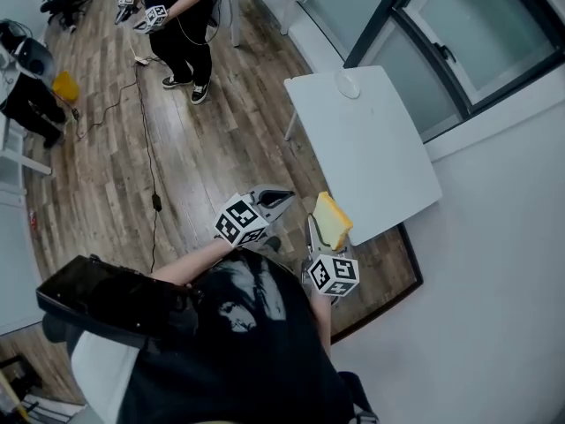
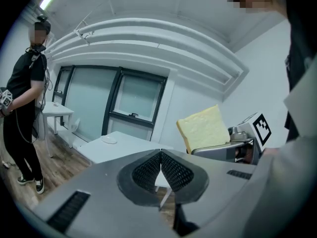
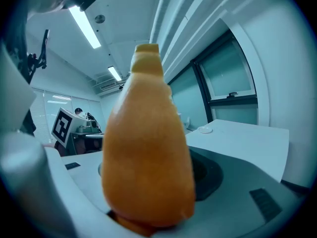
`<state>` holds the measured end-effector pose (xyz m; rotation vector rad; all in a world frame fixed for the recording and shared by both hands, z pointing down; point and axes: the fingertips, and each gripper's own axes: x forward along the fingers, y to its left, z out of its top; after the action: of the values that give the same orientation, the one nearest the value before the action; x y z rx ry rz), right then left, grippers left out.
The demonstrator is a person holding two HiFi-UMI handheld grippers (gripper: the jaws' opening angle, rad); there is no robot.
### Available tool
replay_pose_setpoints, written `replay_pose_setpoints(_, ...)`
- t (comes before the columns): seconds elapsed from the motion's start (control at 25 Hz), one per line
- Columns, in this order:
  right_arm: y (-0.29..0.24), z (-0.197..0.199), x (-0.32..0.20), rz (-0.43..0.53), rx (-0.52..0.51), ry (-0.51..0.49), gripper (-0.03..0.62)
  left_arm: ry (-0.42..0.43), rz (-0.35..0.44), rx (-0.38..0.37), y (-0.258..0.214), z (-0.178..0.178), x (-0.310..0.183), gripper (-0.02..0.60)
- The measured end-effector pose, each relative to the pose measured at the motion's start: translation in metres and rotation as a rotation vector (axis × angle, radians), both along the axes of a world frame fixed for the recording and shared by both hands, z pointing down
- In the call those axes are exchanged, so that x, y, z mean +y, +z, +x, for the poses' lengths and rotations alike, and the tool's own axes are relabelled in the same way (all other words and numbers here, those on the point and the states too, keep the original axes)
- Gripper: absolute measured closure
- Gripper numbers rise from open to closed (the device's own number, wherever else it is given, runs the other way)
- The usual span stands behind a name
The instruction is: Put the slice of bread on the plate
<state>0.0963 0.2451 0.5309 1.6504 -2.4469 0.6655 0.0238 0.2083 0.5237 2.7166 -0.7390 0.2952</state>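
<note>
1. Bread slice (image 1: pixel 333 221) stands on edge in my right gripper (image 1: pixel 325 230), at the lower centre of the head view, with its yellow crust uppermost.
2. My right gripper's jaws are part-way closed and press on the lower part of the slice. In the right gripper view the slice fills the middle of the frame and rises well above the jaws.
3. My left gripper (image 2: pixel 161 170) is closed with nothing in it. Its two ridged pads meet at their tips in the left gripper view.
4. In the head view my left gripper sits just left of the right one, both pointing toward the upper right of the frame. The two are close together but apart.
5. White table (image 1: pixel 371 148) lies up and to the right of the grippers. The slice is over its near edge and does not touch it.
6. Plate (image 1: pixel 348 84), small and white, rests at the table's far end, in the upper middle of the frame, well apart from the slice.
7. Another person (image 1: pixel 181 25) stands on the wooden floor at the upper left.
</note>
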Motion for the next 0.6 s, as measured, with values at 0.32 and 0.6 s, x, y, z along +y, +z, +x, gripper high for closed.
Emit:
replay_pose_setpoints(0.32, 0.022, 0.038, -0.063, -0.071, -0.016, -0.045, 0.365, 0.064, 0.032, -0.036, 0.000, 0.046, -0.046, 0.575)
replay_pose_setpoints(0.6, 0.032, 0.024, -0.130, -0.117, -0.029, -0.053, 0.365, 0.024, -0.036, -0.044, 0.015, 0.033, -0.117, 0.575)
